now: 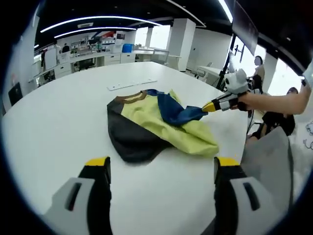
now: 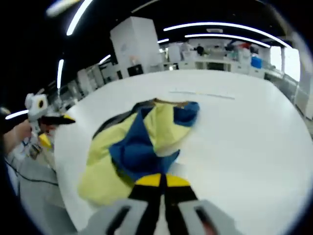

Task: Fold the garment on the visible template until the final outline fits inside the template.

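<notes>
On the round white tabletop (image 1: 58,112) lies a crumpled garment of yellow, dark grey and blue fabric with a tan neckband (image 1: 151,125), bunched near the middle and well short of any neat outline. A pale strip (image 1: 132,84) lies flat just beyond it; whether that belongs to the template I cannot tell, and no template outline is plain to see.

The right tool (image 2: 162,182) has its jaws together, pinched on a blue fold of the cloth; the left gripper view shows it reaching in from the right with that blue part drawn toward it (image 1: 215,104). The left tool (image 1: 161,164) hovers with jaws apart, near the dark hem but not touching it.

By my reading, the work is at an early stage: spreading or lifting a sleeve before any true fold. The next move probably calls for the left tool to take hold of the dark edge, so the cloth can be pulled flat between both.
</notes>
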A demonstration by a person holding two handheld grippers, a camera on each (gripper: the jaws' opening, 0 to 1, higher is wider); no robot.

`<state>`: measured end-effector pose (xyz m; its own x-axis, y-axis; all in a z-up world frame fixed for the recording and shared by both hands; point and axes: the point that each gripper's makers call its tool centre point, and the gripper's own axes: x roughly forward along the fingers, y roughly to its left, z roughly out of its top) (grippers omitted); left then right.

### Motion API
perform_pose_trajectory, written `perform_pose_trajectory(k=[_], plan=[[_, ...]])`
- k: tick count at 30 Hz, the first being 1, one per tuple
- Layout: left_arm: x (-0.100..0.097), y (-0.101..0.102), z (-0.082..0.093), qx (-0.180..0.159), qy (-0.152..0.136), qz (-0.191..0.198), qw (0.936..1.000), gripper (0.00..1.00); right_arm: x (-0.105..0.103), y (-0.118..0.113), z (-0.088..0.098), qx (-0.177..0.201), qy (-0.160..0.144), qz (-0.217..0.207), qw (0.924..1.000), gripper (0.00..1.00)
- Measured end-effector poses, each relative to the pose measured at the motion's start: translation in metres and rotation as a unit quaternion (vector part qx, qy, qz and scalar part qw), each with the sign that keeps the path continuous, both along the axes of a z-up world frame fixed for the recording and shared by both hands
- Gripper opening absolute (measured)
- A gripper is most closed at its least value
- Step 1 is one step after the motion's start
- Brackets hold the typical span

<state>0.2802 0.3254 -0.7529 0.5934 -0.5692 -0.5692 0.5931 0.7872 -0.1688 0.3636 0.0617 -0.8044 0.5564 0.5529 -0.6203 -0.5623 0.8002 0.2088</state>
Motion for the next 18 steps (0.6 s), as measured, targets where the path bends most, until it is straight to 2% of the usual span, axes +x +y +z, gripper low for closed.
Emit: perform_pose_trajectory(k=[8, 18], plan=[[0.0, -0.008, 0.0, 0.002, 0.002, -0.008, 1.0, 0.84, -0.006, -0.055, 0.004, -0.003, -0.003, -0.054, 0.9985, 0.0], [0.0, -0.013, -0.003, 0.004, 0.009, -0.011, 0.9999, 0.84, -0.009, -0.127, -0.006, -0.04, 0.004, -0.104, 0.9938, 0.0]])
